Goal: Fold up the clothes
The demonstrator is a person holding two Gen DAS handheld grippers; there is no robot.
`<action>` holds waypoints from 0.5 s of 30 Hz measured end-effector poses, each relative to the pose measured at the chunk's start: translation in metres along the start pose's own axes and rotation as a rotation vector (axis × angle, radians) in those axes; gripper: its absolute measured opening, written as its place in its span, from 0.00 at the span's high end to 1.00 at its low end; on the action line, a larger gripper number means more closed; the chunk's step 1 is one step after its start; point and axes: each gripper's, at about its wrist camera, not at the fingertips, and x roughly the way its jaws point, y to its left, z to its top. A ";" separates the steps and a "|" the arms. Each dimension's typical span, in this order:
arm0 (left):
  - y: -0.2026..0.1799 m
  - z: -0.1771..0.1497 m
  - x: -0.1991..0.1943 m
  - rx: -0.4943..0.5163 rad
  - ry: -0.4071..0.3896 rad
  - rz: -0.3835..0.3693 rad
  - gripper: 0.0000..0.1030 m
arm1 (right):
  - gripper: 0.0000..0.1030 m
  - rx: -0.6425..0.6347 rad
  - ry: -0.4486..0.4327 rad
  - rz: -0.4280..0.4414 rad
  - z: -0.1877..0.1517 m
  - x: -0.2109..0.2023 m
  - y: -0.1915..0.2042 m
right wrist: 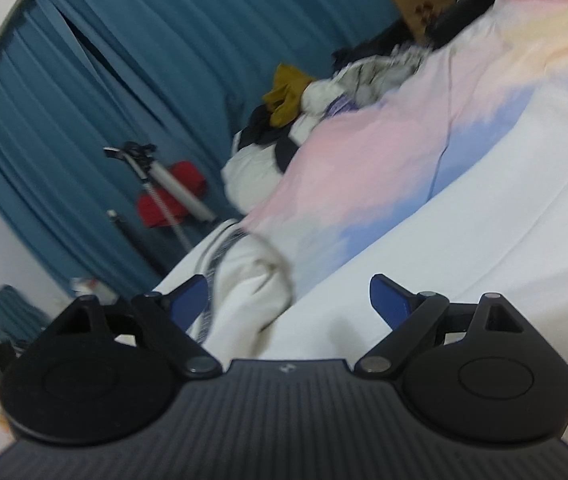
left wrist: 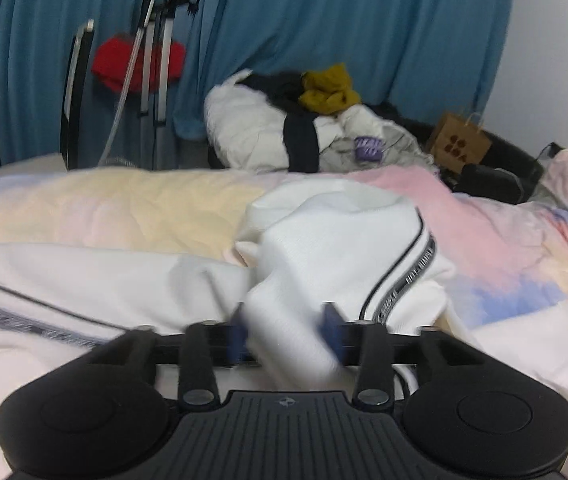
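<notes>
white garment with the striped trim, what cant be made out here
- Left wrist view: the white garment with striped trim is motion-blurred between the left gripper; any pinch is unclear.
- Lettering on the trim: too blurred.
- Right wrist view: the black gripper body hides its near end.

A white garment [left wrist: 324, 248] with dark-striped trim lies bunched and partly folded on the pastel bedspread [left wrist: 504, 240].
</notes>
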 end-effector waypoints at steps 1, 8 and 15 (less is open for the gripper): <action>0.001 -0.006 -0.013 0.003 -0.010 0.005 0.43 | 0.16 0.017 0.015 0.023 0.000 0.003 -0.001; 0.005 -0.061 -0.124 -0.037 -0.022 -0.007 0.34 | 0.28 0.163 0.119 0.152 0.000 0.039 -0.007; -0.005 -0.085 -0.106 -0.012 0.008 -0.059 0.33 | 0.27 0.148 0.195 0.179 0.018 0.108 -0.009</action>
